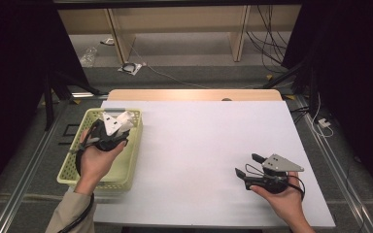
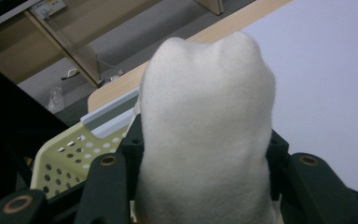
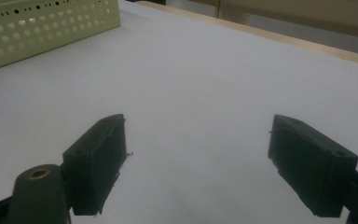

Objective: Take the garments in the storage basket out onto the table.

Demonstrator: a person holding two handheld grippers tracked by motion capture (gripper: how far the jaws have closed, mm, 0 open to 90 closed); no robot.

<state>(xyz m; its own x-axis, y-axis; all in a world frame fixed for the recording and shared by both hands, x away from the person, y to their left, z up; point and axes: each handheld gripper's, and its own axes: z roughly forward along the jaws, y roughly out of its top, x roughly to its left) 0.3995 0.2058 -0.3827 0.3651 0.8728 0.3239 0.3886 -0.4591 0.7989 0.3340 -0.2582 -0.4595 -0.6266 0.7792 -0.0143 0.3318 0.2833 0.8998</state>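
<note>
At the left of the table we see a pale yellow perforated basket point(image 1: 73, 178), and above it our left gripper point(image 1: 121, 124) pinches a soft white cloth item, perhaps a sock point(image 2: 205, 135), which bulges up between the jaws. To lift it well, we judge we should keep the pinch firm, raise it clear of the basket's far rim, and carry it right toward the bare white tabletop point(image 1: 199, 145) without dragging. At the near right, our right gripper point(image 1: 246, 164) rests low with its jaws spread wide and nothing between them, well apart from the sock, ready to take a free end.
</note>
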